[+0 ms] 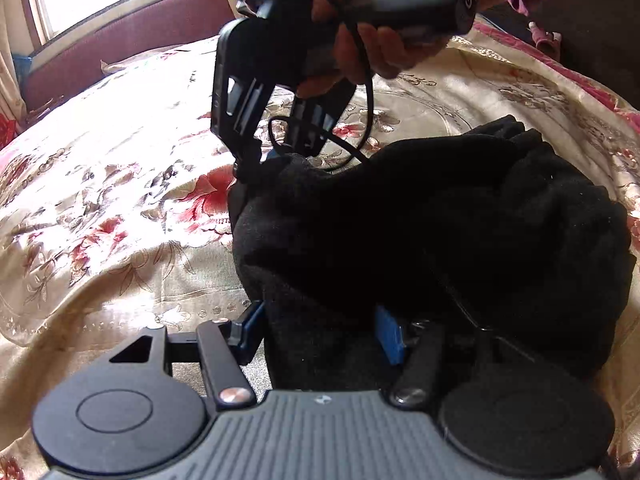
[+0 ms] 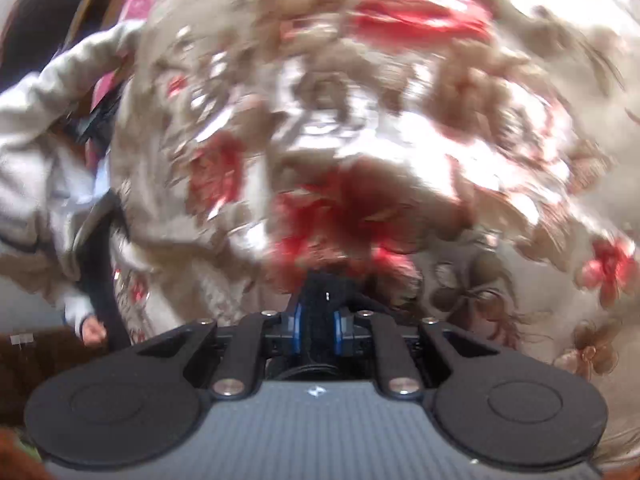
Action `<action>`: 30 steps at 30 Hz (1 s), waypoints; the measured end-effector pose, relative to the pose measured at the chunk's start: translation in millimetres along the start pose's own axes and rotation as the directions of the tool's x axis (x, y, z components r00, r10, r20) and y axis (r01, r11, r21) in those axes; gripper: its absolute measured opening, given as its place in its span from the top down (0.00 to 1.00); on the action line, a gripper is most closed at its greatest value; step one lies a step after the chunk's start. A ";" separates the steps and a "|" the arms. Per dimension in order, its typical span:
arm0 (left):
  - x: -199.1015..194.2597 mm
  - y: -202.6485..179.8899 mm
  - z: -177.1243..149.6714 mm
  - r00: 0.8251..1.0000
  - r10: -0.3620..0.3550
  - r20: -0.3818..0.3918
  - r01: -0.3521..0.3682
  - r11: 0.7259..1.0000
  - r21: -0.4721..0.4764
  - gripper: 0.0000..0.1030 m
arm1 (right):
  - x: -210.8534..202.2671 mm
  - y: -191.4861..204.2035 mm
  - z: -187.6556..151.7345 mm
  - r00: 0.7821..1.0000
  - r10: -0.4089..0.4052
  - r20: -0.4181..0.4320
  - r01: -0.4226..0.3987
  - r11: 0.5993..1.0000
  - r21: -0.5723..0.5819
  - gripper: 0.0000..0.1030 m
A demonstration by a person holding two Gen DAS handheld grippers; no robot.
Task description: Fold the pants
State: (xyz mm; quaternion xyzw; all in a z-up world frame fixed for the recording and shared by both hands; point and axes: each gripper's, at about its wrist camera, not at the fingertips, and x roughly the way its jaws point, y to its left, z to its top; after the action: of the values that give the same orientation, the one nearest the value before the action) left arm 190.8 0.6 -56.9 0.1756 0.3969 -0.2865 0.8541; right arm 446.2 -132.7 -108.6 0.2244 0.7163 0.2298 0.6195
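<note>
Black pants [image 1: 420, 232] lie bunched on the floral bedspread [image 1: 120, 200], their near edge clamped between the left hand-held gripper's [image 1: 320, 332] blue pads. At 12 o'clock, the right hand-held gripper [image 2: 318, 322] pinches another fold of cloth, its own view motion-blurred.

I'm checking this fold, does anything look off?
The black pants sit in a lumpy heap on the floral bedspread, not flat. A loose cable dangles from the right gripper onto them.
</note>
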 end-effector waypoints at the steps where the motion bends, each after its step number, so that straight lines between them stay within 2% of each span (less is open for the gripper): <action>1: 3.1 2.8 -0.6 1.000 -0.001 -0.011 0.001 1.000 -0.012 0.30 | 2.7 0.1 0.2 1.000 -0.001 0.006 0.001 1.000 -0.012 0.88; 4: -5.3 11.2 1.5 1.000 -0.018 -0.012 0.018 0.999 -0.045 0.29 | -12.5 27.4 -10.0 0.997 -0.041 0.058 0.051 0.983 -0.179 0.87; 7: -18.4 19.2 7.2 1.000 -0.008 -0.009 0.007 0.998 -0.069 0.30 | -50.7 44.1 -35.2 0.984 -0.076 0.164 0.116 0.962 -0.248 0.81; 10: -26.3 23.8 9.7 0.999 0.046 -0.006 -0.046 0.998 -0.050 0.30 | -91.0 52.0 -73.2 0.944 -0.126 0.305 0.207 0.946 -0.251 0.78; 12: -22.9 27.8 9.8 0.999 0.046 -0.024 -0.048 0.996 -0.077 0.30 | -105.1 50.8 -93.8 0.928 -0.113 0.355 0.208 0.948 -0.242 0.78; 15: -14.7 23.3 13.1 0.999 0.047 -0.024 -0.049 0.995 -0.084 0.30 | -95.2 51.5 -116.2 0.935 -0.045 0.353 0.154 0.946 -0.287 0.78; 17: -12.0 17.6 14.4 0.998 0.064 0.000 -0.064 0.996 -0.062 0.30 | -71.5 46.1 -124.0 0.951 0.029 0.306 0.061 0.958 -0.280 0.79; 18: -10.8 14.5 14.6 0.997 0.074 0.005 -0.074 0.996 -0.052 0.30 | -61.7 40.5 -125.3 0.955 0.031 0.293 0.051 0.962 -0.269 0.85; 20: -7.4 9.8 11.9 0.996 0.093 -0.002 -0.093 0.995 -0.042 0.30 | -44.2 18.6 -129.5 0.950 -0.047 0.310 0.115 0.972 -0.204 0.86; 22: -1.8 7.2 4.8 0.995 0.098 -0.020 -0.098 0.995 -0.033 0.29 | -38.5 -9.9 -131.6 0.921 -0.181 0.346 0.236 0.964 -0.125 0.98; 23: -0.6 7.5 1.2 0.996 0.091 -0.022 -0.091 0.995 -0.037 0.29 | -40.8 -26.9 -133.9 0.912 -0.199 0.360 0.244 0.966 -0.082 1.00; 24: 0.0 8.7 -0.6 0.996 0.083 -0.024 -0.084 0.995 -0.045 0.28 | -45.7 -38.9 -136.9 0.914 -0.166 0.370 0.202 0.978 -0.060 1.00; 25: -0.3 10.0 -0.5 0.996 0.080 -0.027 -0.081 0.995 -0.052 0.27 | -51.0 -42.1 -140.1 0.911 -0.163 0.378 0.193 0.980 -0.041 1.00; 26: -2.1 12.8 1.9 0.996 0.077 -0.033 -0.079 0.995 -0.057 0.27 | -58.8 -37.6 -146.6 0.898 -0.181 0.402 0.218 0.975 -0.049 1.00; 28: -12.5 15.1 7.8 0.994 0.104 -0.021 -0.105 0.992 -0.069 0.29 | -78.6 -21.1 -168.6 0.853 -0.233 0.467 0.300 0.951 -0.073 1.00; 29: -17.9 15.3 10.4 0.992 0.123 -0.014 -0.124 0.990 -0.066 0.30 | -89.2 -13.8 -183.1 0.834 -0.246 0.494 0.323 0.943 -0.077 0.91; 30: -23.0 14.6 13.5 0.990 0.142 -0.003 -0.142 0.988 -0.058 0.30 | -97.9 -6.7 -198.4 0.820 -0.252 0.514 0.340 0.937 -0.083 0.91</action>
State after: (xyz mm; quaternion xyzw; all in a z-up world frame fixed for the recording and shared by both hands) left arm 195.8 12.8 -29.6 0.1786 0.3911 -0.2134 0.8773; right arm 262.3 -207.5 -10.6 0.1075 0.5371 0.1255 0.8272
